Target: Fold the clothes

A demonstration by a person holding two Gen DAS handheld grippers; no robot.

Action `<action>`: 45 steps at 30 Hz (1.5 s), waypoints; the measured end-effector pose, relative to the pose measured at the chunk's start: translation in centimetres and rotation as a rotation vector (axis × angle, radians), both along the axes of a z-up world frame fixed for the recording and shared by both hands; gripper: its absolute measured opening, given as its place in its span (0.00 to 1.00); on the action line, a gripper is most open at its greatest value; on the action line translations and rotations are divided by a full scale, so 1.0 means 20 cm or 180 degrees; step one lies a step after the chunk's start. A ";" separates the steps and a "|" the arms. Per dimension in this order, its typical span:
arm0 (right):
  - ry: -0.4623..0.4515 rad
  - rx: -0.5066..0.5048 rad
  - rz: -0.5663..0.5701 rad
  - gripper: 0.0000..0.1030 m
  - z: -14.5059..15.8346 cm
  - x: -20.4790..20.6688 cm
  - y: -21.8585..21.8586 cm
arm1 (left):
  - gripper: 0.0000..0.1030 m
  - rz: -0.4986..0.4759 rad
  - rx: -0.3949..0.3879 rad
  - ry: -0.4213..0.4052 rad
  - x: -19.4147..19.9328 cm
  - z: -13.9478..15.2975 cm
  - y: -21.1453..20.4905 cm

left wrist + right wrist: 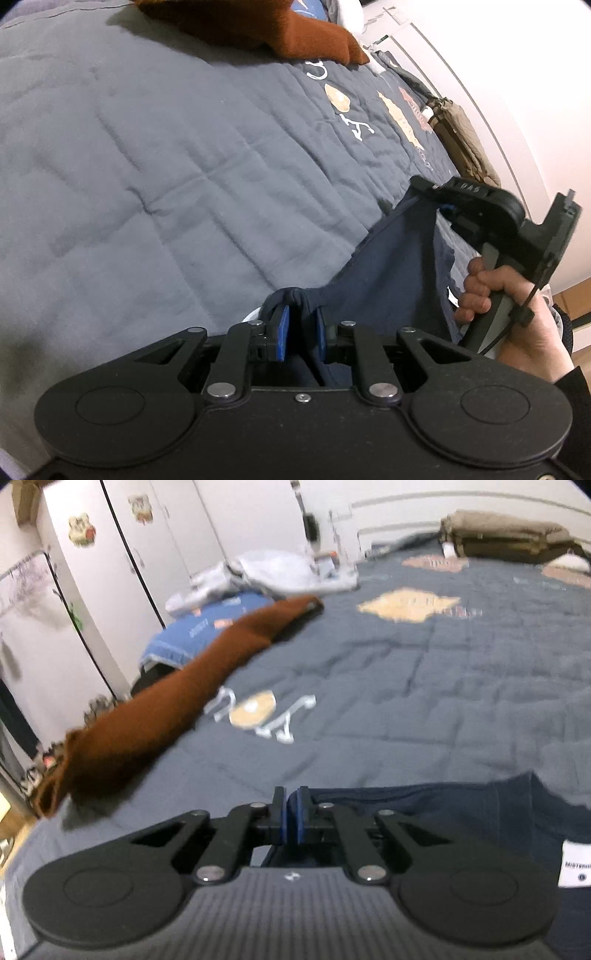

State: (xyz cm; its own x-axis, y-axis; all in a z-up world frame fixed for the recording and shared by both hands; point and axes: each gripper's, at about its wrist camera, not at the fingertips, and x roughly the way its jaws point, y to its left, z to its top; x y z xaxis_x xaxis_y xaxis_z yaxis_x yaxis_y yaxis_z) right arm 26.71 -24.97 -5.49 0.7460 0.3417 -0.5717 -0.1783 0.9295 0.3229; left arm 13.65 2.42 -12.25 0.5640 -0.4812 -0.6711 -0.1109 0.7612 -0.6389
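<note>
The left claw (301,332) is clamped on a bunched fold of a navy garment (391,273), with the cloth pinched between its blue pads (282,334) and puckered into a small knot just above them. From there the navy cloth stretches up and to the right, where the right claw (445,208) grips its other end; that tool is held by the person's hand (495,295) around its grey handle. The garment hangs taut between the two claws, raised above the bed (155,155), which is covered by a grey quilted blanket with cream and white printed motifs.

In the right wrist view, the right claw (291,818) has its jaws drawn nearly together, with a thin edge of the navy garment (436,812) caught between the blue pads (301,818). The cloth spreads to the right of the claw, and a white label (576,864) shows on it near the picture's edge.

A rust-brown garment (155,716) lies across the bed (406,686) farther off, well apart from the navy one. Beyond it sit a blue cloth (207,631) and a pile of pale clothes (273,576). A folded olive-brown item (506,535) rests at the far side of the bed. White wardrobe doors (122,565) stand behind.
</note>
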 end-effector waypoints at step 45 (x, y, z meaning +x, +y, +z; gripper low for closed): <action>0.0536 0.0701 -0.0245 0.34 -0.18 -0.57 -0.44 | 0.43 -0.0430 -0.1059 -0.0106 -0.01 -0.01 -0.18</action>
State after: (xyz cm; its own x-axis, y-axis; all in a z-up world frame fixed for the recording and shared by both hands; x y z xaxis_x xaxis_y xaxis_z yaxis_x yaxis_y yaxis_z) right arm 15.26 -33.82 -9.07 0.6754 0.4175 -0.6078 -0.0368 0.8424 0.5377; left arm 13.54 -1.25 -12.41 0.4993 -0.7418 -0.4476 0.0016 0.5174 -0.8557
